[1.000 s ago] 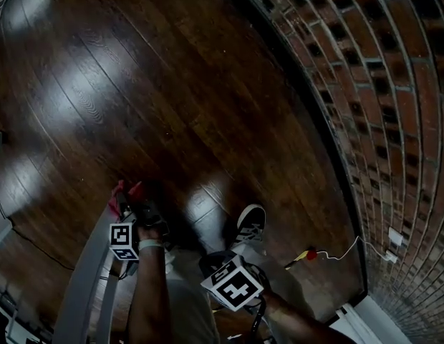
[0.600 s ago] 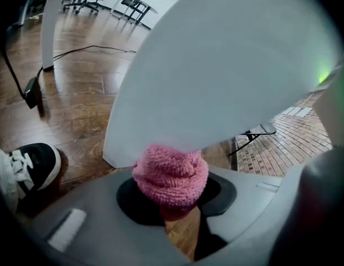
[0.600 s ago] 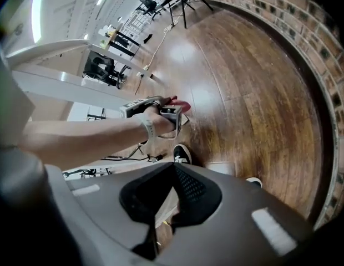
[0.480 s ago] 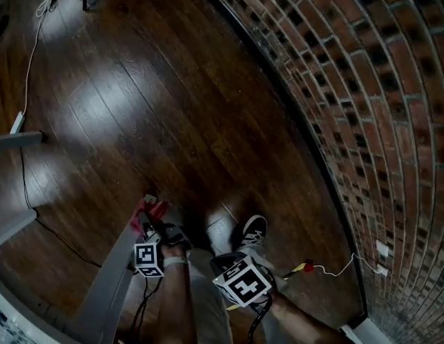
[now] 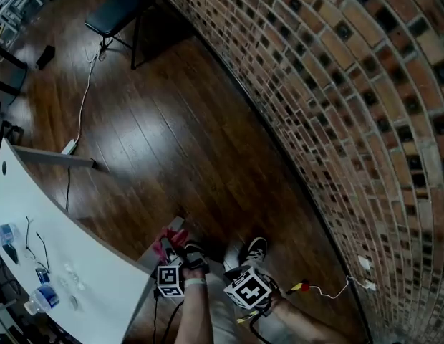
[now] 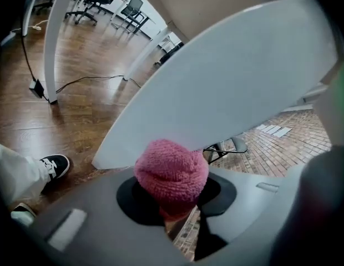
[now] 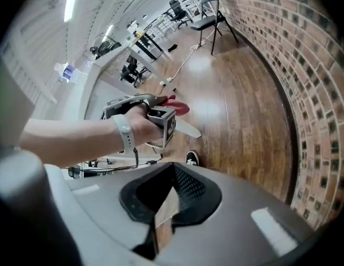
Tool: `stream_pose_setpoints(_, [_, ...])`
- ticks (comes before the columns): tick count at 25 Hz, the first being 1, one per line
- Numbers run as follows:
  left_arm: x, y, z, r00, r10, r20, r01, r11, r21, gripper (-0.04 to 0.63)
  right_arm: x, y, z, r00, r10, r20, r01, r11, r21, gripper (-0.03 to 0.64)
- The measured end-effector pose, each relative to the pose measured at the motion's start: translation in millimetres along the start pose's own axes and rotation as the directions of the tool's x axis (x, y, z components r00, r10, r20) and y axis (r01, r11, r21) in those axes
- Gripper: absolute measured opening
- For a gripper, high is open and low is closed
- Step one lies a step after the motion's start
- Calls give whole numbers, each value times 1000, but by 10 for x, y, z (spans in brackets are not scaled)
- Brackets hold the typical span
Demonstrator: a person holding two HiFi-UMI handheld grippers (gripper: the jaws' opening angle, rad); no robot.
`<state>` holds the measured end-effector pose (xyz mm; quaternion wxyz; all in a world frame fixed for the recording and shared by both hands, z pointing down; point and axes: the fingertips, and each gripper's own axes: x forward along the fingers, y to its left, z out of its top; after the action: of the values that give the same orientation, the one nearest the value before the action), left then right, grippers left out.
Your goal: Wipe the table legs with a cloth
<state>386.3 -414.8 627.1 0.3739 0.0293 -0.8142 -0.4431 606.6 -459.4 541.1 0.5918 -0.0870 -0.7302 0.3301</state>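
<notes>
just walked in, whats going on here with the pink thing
A person stands on a wood floor beside a brick wall, holding a gripper in each hand. The left gripper has its fingers shut on a pink cloth, held near the corner of the white table. The right gripper is shut with nothing in it.

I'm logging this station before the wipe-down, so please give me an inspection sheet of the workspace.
Surface: white table top, mostly bare.
Job's things: pink cloth in the left gripper, in front of a table leg.
Clutter: plastic bottle and small items on the table.
Grippers: left gripper shut on the cloth; right gripper shut, empty.
Cables: white cable to a power strip on the floor; thin cable with a red plug by the wall.
Surroundings: dark wooden floor, brick wall, black chair.
</notes>
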Motion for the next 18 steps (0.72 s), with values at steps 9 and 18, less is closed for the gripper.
stream_pose_setpoints(9, [-750, -960, 218, 990, -125, -62, 126, 992, 8, 107, -1037, 140, -590, 993, -106, -58, 108, 994, 26, 3])
stream_pose_setpoints(18, [-1701, -1618, -117, 766, -290, -574, 459, 871, 173, 109, -1646, 435, -264, 986, -125, 110, 127, 992, -13, 3])
